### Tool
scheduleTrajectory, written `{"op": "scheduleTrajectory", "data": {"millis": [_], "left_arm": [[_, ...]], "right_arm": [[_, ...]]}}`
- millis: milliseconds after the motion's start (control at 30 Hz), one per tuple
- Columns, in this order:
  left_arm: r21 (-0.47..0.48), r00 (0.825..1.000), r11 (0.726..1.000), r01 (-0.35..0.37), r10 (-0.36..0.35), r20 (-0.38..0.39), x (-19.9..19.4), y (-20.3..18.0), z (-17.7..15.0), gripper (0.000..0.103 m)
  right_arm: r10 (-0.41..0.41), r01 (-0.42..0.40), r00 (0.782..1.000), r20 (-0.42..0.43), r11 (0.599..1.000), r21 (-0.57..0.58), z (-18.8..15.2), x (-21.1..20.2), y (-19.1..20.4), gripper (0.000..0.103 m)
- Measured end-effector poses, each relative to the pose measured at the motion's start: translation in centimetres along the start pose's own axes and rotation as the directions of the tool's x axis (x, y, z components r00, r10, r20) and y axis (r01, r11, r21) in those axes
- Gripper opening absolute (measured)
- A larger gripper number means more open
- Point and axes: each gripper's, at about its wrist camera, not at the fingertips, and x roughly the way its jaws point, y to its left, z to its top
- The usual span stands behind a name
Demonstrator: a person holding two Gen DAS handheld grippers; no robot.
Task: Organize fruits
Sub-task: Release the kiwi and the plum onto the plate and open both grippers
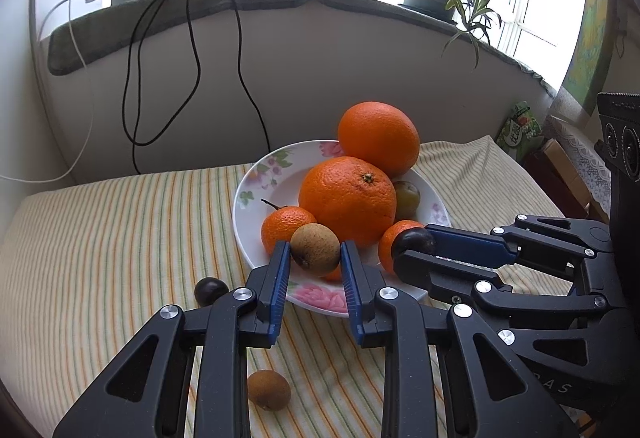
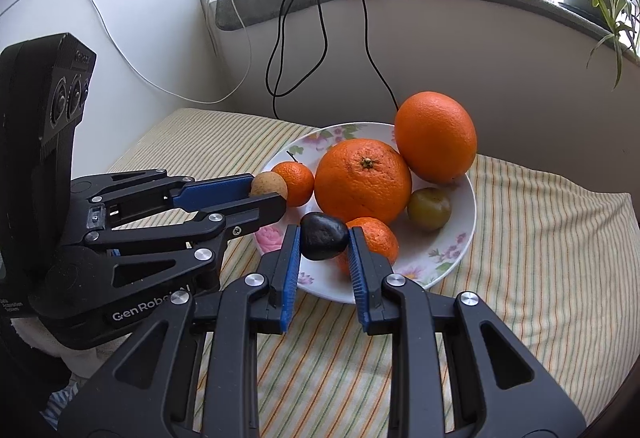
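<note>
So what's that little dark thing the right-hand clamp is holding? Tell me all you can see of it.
The dark fruit is small, roundish and nearly black, with a smooth, faintly glossy skin, perhaps a plum. The right gripper pinches it between its blue pads, which touch it on both sides. It hangs above the near rim of the flowered plate, just before a small mandarin.

**Colours on my table**

I see a white plate [image 1: 256, 194] printed with pink flowers and green leaves, carrying two big bright orange oranges [image 1: 348, 194] and a yellow-green fruit [image 2: 429, 208]. My left gripper [image 1: 315, 258], black with blue pads, frames a tan-brown fruit [image 1: 315, 248]; my right gripper [image 2: 324, 238], same colours, frames a near-black fruit [image 2: 323, 236]. The cloth [image 1: 120, 238] is cream with orange and green stripes
</note>
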Motion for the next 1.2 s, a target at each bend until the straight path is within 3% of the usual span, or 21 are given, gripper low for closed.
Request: {"op": "scheduleTrajectory", "data": {"millis": [167,233,300,533,633,767,1200], "left_arm": [[-0.008,1.0,1.0,-0.003,0.003,0.003,-0.1,0.1,0.0,0.025],[-0.009,1.0,1.0,-0.005,0.005,0.004,-0.1,0.1,0.1,0.025],[-0.01,1.0,1.0,-0.005,0.005,0.006,-0.2,0.1,0.1,0.025],[-0.013,1.0,1.0,-0.01,0.01,0.02,-0.7,0.1,0.3,0.029],[-0.012,1.0,1.0,-0.01,0.011,0.023,-0.9,0.1,0.3,0.029],[-0.009,1.0,1.0,-0.011,0.011,0.025,-1.3,0.0,0.4,0.029],[-0.004,0.998,1.0,-0.019,0.019,0.053,-3.1,-0.2,0.1,0.043]], "right_arm": [[-0.003,0.003,1.0,0.002,1.0,0.005,0.0,-0.1,-0.3,0.025],[-0.008,0.008,1.0,0.004,1.0,0.007,0.0,-0.2,-0.4,0.029],[-0.011,0.011,1.0,0.014,1.0,0.009,0.0,-0.4,-0.6,0.043],[-0.025,0.024,0.999,0.03,1.0,0.015,0.1,-1.1,-1.0,0.046],[-0.032,0.031,0.999,0.041,0.999,0.02,-0.1,-1.6,-1.1,0.054],[-0.037,0.036,0.998,0.05,0.999,0.022,-0.2,-2.1,-1.2,0.057],[-0.048,0.044,0.995,0.085,0.998,0.043,-0.6,-3.8,-1.2,0.075]]}}
